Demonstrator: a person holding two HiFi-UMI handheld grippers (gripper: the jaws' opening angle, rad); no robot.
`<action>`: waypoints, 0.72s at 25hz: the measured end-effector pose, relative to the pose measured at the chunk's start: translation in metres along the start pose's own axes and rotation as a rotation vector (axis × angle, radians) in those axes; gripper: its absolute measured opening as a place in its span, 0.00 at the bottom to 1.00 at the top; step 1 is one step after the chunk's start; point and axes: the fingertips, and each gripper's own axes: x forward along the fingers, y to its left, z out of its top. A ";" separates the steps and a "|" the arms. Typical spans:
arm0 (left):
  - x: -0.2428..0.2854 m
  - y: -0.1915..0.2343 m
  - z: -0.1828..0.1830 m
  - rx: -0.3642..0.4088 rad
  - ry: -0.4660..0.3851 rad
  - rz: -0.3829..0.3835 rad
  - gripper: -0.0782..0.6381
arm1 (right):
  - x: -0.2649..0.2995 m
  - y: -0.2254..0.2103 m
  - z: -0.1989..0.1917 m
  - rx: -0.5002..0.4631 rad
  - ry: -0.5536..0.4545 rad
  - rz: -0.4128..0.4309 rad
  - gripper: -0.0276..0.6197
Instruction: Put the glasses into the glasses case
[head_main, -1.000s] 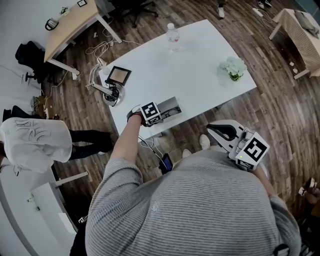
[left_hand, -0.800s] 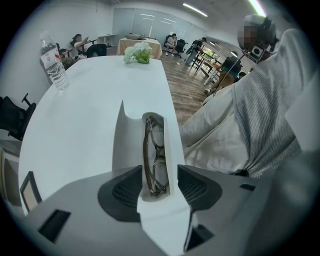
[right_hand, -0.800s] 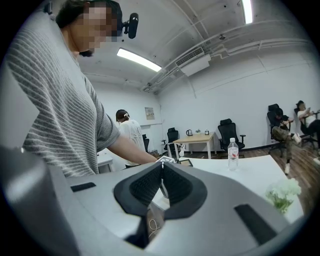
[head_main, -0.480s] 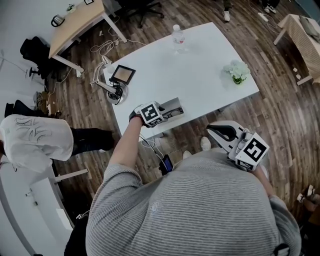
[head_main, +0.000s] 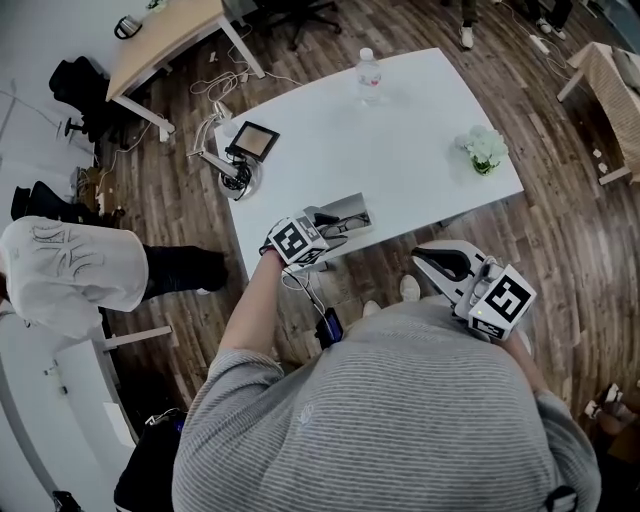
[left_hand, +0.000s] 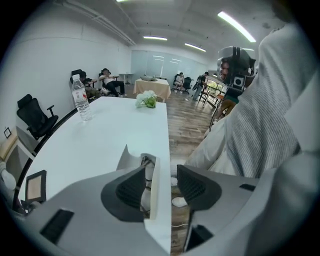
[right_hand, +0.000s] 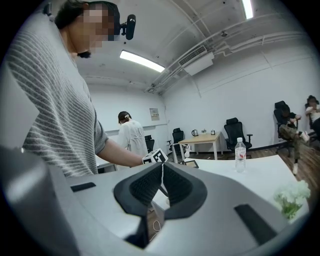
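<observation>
Nearest to my body, my right gripper hangs off the tabletop, well apart from the work. In the right gripper view its fingers are pressed together with nothing between them.

Further out, my left gripper sits at the tabletop's near edge and is plainly the closer hand. Its fingers are spread. Between them in the left gripper view I see the white edge of the tabletop and the near end of the glasses case, neither of them gripped.

The case lies open just ahead of those fingers, hard against the near edge. Its long axis runs along that edge, roughly in line with the way the left fingers point. The glasses show as a dark frame at the case's near end, just beyond my fingertips. They seem to lie inside the case, though I cannot tell whether they are fully seated. I judge that the next move belongs to the left hand, a short reach straight forward along the case.

Far beyond stand a water bottle and a bunch of flowers, well clear.
</observation>
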 end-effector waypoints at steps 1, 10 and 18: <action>-0.002 -0.002 0.001 -0.008 -0.018 0.004 0.40 | 0.001 0.000 0.000 0.000 0.001 0.003 0.07; -0.031 -0.018 0.021 -0.105 -0.237 0.097 0.13 | 0.007 -0.002 -0.001 0.005 0.002 0.029 0.07; -0.056 -0.046 0.045 -0.164 -0.402 0.092 0.13 | 0.017 -0.004 -0.002 0.007 0.011 0.048 0.07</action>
